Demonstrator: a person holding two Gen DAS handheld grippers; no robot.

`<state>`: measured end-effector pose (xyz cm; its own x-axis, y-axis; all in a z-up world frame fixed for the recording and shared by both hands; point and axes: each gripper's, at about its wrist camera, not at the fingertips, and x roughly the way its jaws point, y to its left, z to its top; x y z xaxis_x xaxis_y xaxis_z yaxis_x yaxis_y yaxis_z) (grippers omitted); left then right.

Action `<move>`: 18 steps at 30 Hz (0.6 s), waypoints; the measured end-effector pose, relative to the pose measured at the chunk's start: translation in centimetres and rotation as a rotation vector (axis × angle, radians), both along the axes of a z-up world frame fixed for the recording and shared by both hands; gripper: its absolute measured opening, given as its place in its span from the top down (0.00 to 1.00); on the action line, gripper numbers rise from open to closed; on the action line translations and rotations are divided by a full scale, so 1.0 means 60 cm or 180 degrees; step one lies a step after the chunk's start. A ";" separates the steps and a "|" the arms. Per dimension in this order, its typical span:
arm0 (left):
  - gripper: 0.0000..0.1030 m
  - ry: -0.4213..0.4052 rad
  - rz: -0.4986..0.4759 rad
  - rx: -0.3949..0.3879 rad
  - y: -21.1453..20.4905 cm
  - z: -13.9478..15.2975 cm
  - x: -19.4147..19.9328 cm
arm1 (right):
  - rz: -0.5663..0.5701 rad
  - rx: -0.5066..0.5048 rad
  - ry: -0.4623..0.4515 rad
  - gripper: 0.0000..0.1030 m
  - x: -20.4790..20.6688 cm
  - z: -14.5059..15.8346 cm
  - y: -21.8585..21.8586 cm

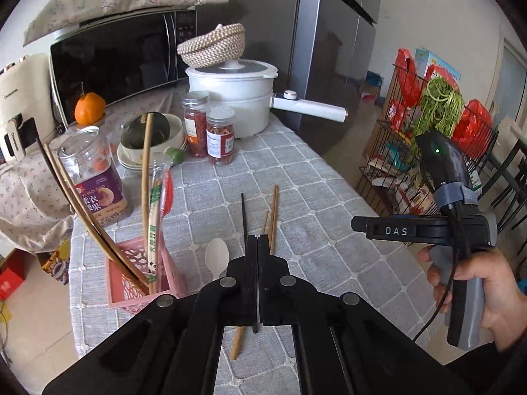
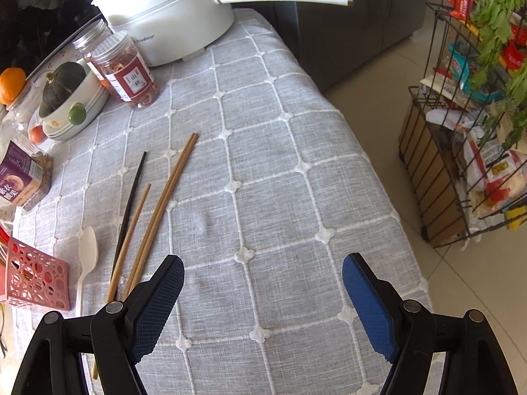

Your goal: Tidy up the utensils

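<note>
Left gripper: jaws pressed together on the black chopstick, which runs between the fingers, its lower end showing below them and its tip pointing away over the tablecloth.

Right gripper: jaws spread wide, blue pads bare, hovering above the cloth to the right of the loose utensils.

Wooden chopsticks: a pair and one shorter stick, lying side by side on the cloth just beside the black one.

White spoon: flat on the cloth, between chopsticks and basket.

Pink basket: at the near left, holding several upright chopsticks.

Jars, bowl with squash, white pot, microwave: farther back.
</note>
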<state>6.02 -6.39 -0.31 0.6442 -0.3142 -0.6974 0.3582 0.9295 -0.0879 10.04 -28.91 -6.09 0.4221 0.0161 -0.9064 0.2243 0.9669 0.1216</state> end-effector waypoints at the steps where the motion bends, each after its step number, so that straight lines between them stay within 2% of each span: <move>1: 1.00 0.0029 -0.0013 -0.0022 0.010 0.000 -0.003 | 0.0001 0.0000 0.0009 0.19 0.004 -0.003 0.004; 5: 1.00 0.0210 -0.0136 -0.0080 0.030 -0.013 0.002 | -0.0028 0.0046 0.0057 0.19 0.019 -0.015 0.014; 9: 0.99 0.0499 -0.0221 0.0031 0.021 -0.051 0.012 | -0.0079 0.0100 0.0141 0.19 0.035 -0.030 0.019; 14: 0.97 0.0758 -0.0343 0.0305 -0.024 -0.092 0.027 | -0.0125 0.0153 0.0183 0.19 0.037 -0.035 0.011; 18: 0.96 0.0851 -0.0365 0.0679 -0.080 -0.119 0.052 | -0.0150 0.0129 0.0163 0.19 0.028 -0.030 -0.005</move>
<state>9.13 -11.22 -7.44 0.3991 -0.2030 -0.8942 0.4516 0.8922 -0.0010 11.72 -29.20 -7.87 0.3763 0.0344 -0.9259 0.2764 0.9496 0.1476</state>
